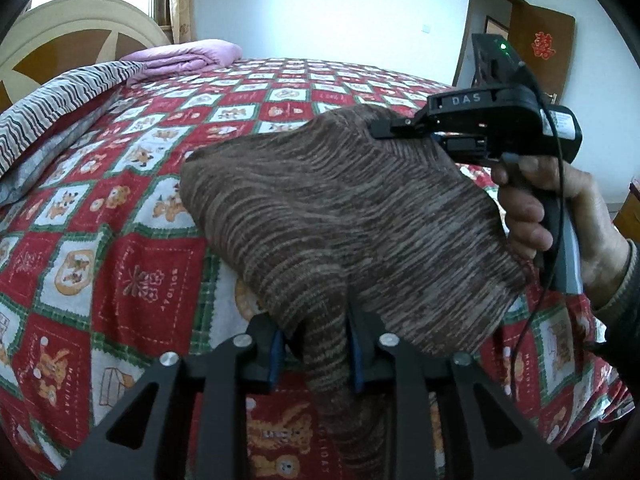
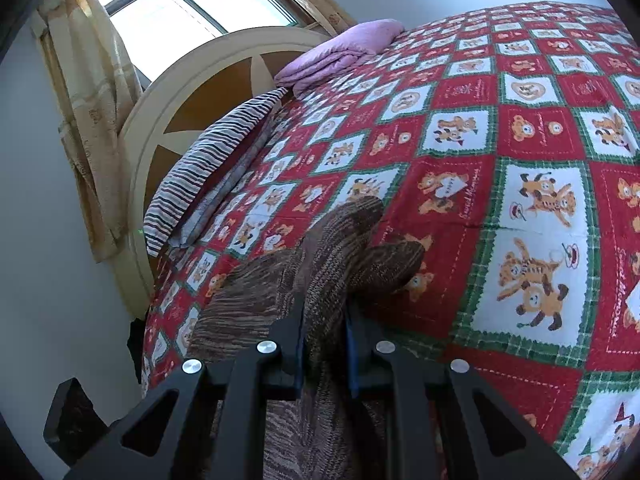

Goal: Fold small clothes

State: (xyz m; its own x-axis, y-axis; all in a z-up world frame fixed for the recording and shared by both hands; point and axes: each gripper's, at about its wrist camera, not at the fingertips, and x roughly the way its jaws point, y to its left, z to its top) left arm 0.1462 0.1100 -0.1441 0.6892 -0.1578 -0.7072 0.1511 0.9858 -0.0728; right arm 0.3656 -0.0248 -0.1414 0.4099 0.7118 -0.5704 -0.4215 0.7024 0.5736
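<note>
A brown striped knit garment [image 1: 340,220] hangs stretched above the bed between both grippers. My left gripper [image 1: 316,354] is shut on one bunched edge of it. My right gripper shows in the left wrist view [image 1: 380,130] at the upper right, clamped on the garment's far edge, with a hand on its handle. In the right wrist view, the right gripper [image 2: 324,354] is shut on the same garment [image 2: 336,256], whose folds stick out past the fingers and drape down to the left.
The bed carries a red, white and green bear-patterned quilt [image 1: 120,200] [image 2: 520,160]. A striped pillow [image 1: 44,112] [image 2: 200,168] and a folded purple blanket [image 1: 188,54] [image 2: 340,52] lie by the round headboard [image 2: 192,92]. A brown door [image 1: 536,52] is at the far right.
</note>
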